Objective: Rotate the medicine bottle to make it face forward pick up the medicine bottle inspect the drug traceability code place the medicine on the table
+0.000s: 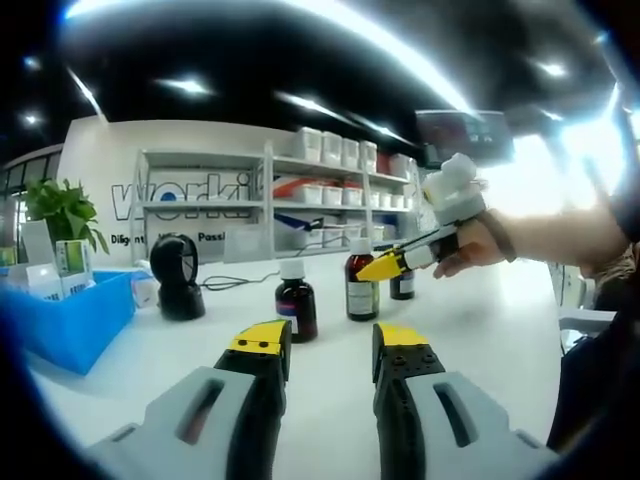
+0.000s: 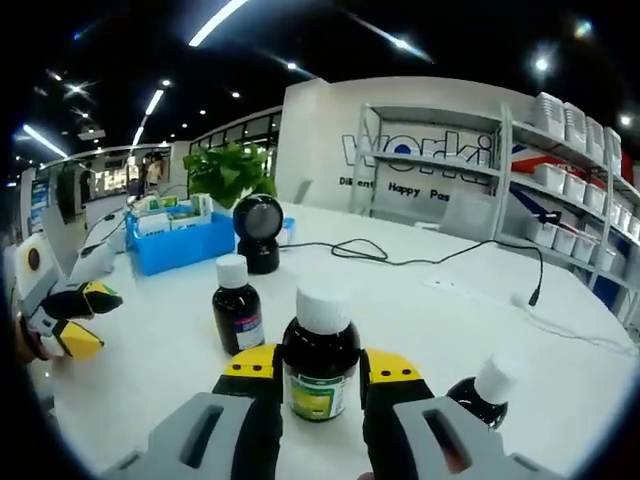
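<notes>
gripping medicine bottle (image 2: 320,365) — right gripper (image 2: 318,368) jaws closed around it

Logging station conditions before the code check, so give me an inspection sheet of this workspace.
Surface: white table, bare in front.
Job's things: three brown medicine bottles with white caps; middle bottle between the right gripper jaws, left bottle upright, right bottle tilted.
Clutter: blue bin of boxes, black round device, plant.
Grippers: left gripper open, holding nothing; right closing around the middle bottle, contact unclear.
Cables: black cable across the table.
Surroundings: white shelves with boxes.
</notes>
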The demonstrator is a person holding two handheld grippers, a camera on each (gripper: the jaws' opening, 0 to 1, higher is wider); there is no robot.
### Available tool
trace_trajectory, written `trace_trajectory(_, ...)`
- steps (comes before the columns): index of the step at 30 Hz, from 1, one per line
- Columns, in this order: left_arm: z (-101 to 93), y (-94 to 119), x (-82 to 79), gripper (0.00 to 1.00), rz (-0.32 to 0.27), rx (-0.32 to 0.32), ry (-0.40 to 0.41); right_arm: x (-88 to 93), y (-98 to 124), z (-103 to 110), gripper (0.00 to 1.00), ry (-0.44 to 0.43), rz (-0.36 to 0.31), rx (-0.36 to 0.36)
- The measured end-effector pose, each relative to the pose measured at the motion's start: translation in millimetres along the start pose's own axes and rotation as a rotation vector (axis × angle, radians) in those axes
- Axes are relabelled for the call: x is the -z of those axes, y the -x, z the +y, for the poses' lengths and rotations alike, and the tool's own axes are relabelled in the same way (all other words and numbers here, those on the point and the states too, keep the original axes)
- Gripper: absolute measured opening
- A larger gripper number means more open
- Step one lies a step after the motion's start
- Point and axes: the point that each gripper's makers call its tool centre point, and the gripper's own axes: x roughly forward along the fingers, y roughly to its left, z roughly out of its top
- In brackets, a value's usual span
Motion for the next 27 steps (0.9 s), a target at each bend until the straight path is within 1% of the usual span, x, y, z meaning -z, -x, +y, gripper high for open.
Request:
trace_trajectory(2, -0.4, 0, -0.2, 0.25, -0.001, 0.002, 0.0, 1.5, 0, 1, 0.25, -0.004, -0.005, 0.032)
trace_trajectory(4, -0.4, 0, -0.2, 0.25, 0.0, 0.001, 0.0, 6.0, 0, 2, 0.25, 0.023, 0.001, 0.057)
trace_trajectory(5, -0.6, 0, -0.3, 0.25, -0.001, 0.002, 0.0, 4.3, 0, 1, 0.25, -0.003, -0.021, 0.064)
trace_trajectory(8, -0.9, 0, -0.5, 0.25, -0.002, 0.003, 0.001, 3.6, -1, -3, 0.25, -0.018, -0.027, 0.07)
trace_trajectory(11, -0.9, 0, -0.6, 0.25, -0.002, 0.004, 0.001, 3.2, -2, -3, 0.25, -0.014, -0.033, 0.066)
trace_trajectory(14, -0.8, 0, -0.6, 0.25, -0.002, 0.003, 0.0, 1.7, -2, -3, 0.25, 0.035, -0.037, 0.054)
trace_trajectory(15, -0.7, 0, -0.6, 0.25, -0.002, 0.003, 0.0, 1.1, -1, -2, 0.26, 0.05, -0.042, 0.041)
trace_trajectory(17, -0.7, 0, -0.6, 0.25, -0.002, 0.003, 0.001, -3.2, 1, 1, 0.32, 0.047, -0.06, 0.002)
trace_trajectory(19, -0.8, 0, -0.5, 0.25, -0.001, 0.003, 0.001, -6.5, 1, 6, 0.36, 0.075, -0.066, -0.048)
trace_trajectory(20, -0.9, 0, -0.4, 0.25, -0.001, 0.004, 0.001, -7.6, 2, 6, 0.37, 0.082, -0.065, -0.063)
trace_trajectory(21, -1.0, 0, -0.3, 0.25, 0.0, 0.004, 0.001, -6.9, 3, 6, 0.37, 0.093, -0.048, -0.086)
trace_trajectory(22, -1.1, 0, -0.3, 0.25, 0.0, 0.004, 0.0, -9.8, 4, 8, 0.37, 0.123, -0.054, -0.121)
trace_trajectory(23, -1.3, 0, -0.4, 0.25, 0.0, 0.005, 0.0, -11.1, 4, 7, 0.39, 0.123, -0.042, -0.15)
trace_trajectory(25, -0.6, 0, -0.3, 0.25, -0.001, 0.005, -0.001, -18.3, 5, 4, 0.4, 0.136, -0.045, -0.196)
trace_trajectory(27, -0.3, 0, -0.4, 0.25, -0.001, 0.004, 0.0, -22.9, 7, 3, 0.4, 0.14, -0.036, -0.223)
